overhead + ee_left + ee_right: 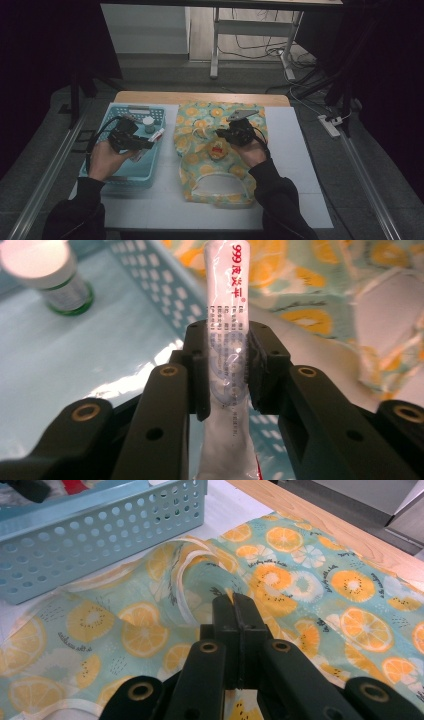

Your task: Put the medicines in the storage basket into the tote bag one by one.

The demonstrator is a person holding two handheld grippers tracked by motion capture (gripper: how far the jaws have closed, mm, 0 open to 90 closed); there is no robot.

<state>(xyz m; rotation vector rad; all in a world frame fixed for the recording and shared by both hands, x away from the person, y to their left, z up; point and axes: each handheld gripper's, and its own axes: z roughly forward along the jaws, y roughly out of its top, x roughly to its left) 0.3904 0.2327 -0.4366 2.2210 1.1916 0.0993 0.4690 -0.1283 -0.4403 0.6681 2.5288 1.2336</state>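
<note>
The white tube (227, 340) with red print stands between the fingers (200, 365) of the left gripper (131, 140), which are clamped on its middle. In the high view the tube (154, 137) pokes out toward 2 o'clock from that gripper, over the right wall of the light blue basket (125, 172). Inside the basket, at 12 o'clock from the left gripper, stands a small bottle (148, 123) with a white cap; the left gripper view shows it at 10 o'clock from the tube.

At 3 o'clock from the basket lies a cloth bag (215, 175) printed with orange slices. The right gripper (235, 134) sits over the bag's upper half, its fingers (240, 620) closed on a fold of the cloth. A small red and yellow thing (217, 150) lies on the bag at 7 o'clock from that gripper. Basket and bag rest on the worktop (300, 190), covered in white.
</note>
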